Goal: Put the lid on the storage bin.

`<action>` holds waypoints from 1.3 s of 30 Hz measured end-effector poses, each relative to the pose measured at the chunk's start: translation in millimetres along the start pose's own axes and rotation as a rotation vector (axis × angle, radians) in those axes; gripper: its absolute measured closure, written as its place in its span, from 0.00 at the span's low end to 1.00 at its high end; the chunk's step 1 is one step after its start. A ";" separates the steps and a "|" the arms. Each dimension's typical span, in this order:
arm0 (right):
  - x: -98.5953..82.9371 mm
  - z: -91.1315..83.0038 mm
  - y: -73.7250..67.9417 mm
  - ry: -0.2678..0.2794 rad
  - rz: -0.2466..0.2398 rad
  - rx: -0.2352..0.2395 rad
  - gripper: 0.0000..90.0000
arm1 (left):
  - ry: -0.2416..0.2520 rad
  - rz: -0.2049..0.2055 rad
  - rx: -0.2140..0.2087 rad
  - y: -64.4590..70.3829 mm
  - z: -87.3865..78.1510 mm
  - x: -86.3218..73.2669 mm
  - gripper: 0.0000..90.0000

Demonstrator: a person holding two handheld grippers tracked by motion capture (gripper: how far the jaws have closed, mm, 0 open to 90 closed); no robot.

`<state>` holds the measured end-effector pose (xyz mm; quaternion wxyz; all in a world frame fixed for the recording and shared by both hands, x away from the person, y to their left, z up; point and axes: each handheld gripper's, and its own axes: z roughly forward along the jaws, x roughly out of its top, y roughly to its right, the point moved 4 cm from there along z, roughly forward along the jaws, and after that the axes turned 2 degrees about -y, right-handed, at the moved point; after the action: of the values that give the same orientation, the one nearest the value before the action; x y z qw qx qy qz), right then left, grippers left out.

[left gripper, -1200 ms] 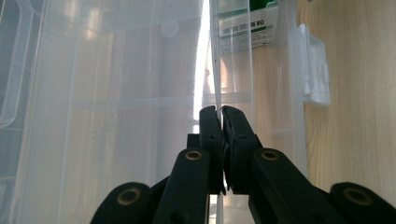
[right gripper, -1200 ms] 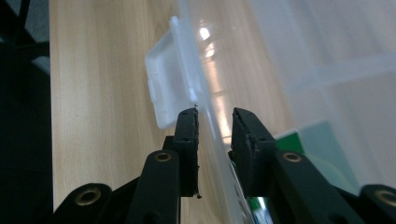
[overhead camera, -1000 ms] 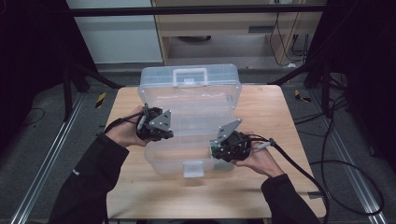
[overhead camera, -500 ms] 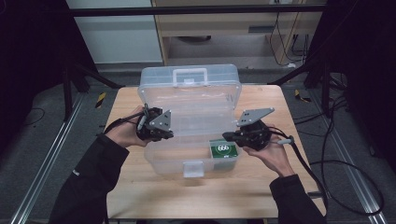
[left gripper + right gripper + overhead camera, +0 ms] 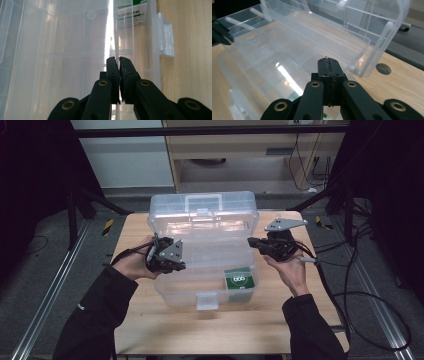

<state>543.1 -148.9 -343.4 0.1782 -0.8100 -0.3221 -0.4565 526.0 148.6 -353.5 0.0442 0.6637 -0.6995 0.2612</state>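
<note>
The clear plastic box (image 5: 205,255) is stood open on the wooden table (image 5: 165,330). Its left wall is pinched by the left gripper (image 5: 167,262). Farther right, the right gripper (image 5: 256,243) is held closed, empty, over the box's right rim, a green packet (image 5: 240,280) lying inside.

a wooden table (image 5: 165,330) stands before a beige cabinet (image 5: 240,150), cables (image 5: 370,300) on the floor.

The green box (image 5: 240,280) sits behind the clear box's (image 5: 205,245) front wall, so its print is too small and smeared to read from above. In the left gripper view it's (image 5: 131,13) chopped off by the top edge. The left gripper's (image 5: 165,256) tips are hidden under its grey plate.
</note>
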 end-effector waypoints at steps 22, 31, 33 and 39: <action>-4.1 3.5 14.5 0.008 0.072 -0.043 1.00 | 0.007 0.009 0.010 9.4 3.3 0.4 0.86; -6.5 3.3 13.7 0.010 0.063 -0.037 1.00 | 0.114 -0.073 0.013 8.9 -0.9 0.6 0.70; -7.1 3.1 13.9 0.012 0.063 -0.032 1.00 | 0.135 -0.082 0.005 9.1 -0.2 -0.1 0.66; -8.0 2.9 13.3 0.009 0.059 -0.031 1.00 | 0.226 -0.121 -0.021 11.5 0.1 -0.4 0.58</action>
<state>551.0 -159.7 -351.6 0.1805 -0.8197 -0.2900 -0.4598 515.1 148.6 -357.3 0.1455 0.6704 -0.6516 0.3238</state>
